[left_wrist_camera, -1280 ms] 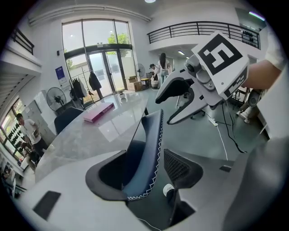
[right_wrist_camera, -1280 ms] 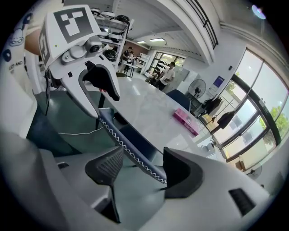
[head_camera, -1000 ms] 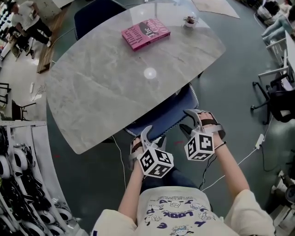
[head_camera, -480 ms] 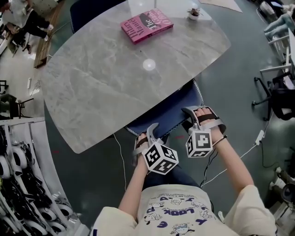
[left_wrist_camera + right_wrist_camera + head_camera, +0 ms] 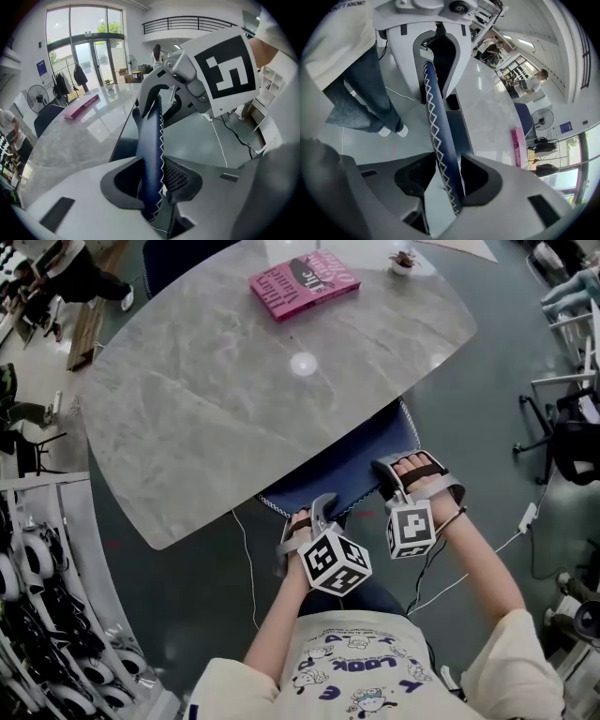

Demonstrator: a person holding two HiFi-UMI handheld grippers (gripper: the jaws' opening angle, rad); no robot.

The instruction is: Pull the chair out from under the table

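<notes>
While the marble-grey table (image 5: 234, 418) covers its seat, the blue chair (image 5: 349, 463) stands tucked at the table's near right edge, with only its padded backrest showing. It looks fairly heavy, with a stiff frame under soft upholstery, so the stitched top rim is the best hold. The left gripper (image 5: 319, 512) and right gripper (image 5: 388, 476) have just been closing and now pinch that rim near its left and right ends.
</notes>
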